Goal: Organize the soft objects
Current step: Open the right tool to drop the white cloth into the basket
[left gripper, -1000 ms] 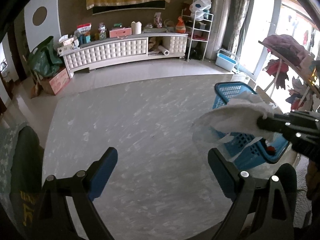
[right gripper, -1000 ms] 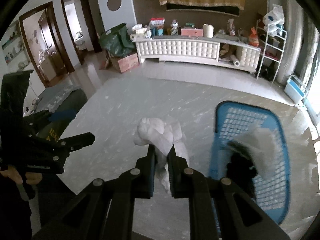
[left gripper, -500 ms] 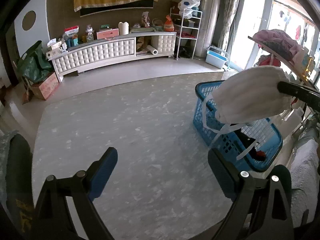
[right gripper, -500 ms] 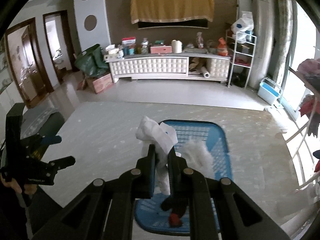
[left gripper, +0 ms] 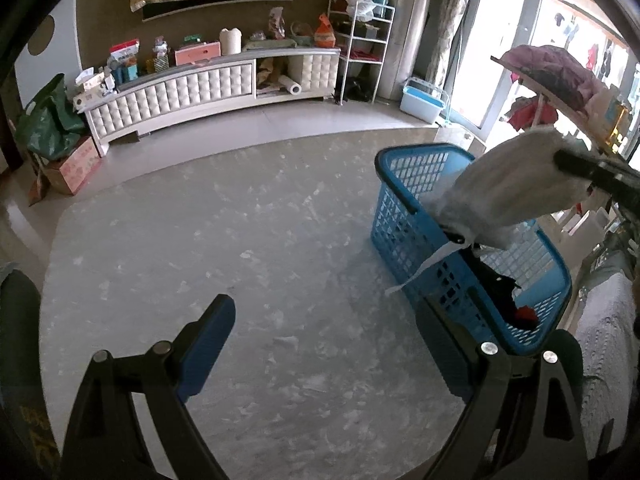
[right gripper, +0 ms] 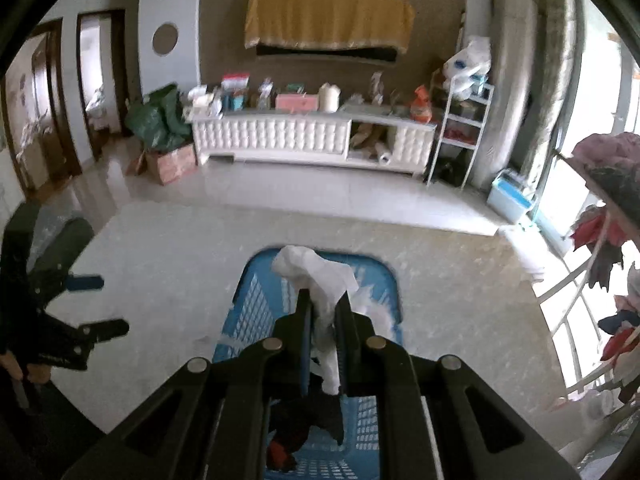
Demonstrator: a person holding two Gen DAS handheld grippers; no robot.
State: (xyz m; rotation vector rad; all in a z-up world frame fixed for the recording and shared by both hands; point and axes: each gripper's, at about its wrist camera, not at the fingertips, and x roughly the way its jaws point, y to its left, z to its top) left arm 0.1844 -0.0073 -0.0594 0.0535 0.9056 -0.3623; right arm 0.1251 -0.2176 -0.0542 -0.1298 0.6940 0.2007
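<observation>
At lower centre, the right tool is gripping a crumpled white cloth above the blue plastic lattice basket; the left tool is gaping empty.

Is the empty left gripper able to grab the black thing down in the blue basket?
Probably yes. The left gripper is open and holds nothing, and the blue basket has no lid. But the white cloth in the right gripper hangs over the black thing, so it may get in the way.
</observation>
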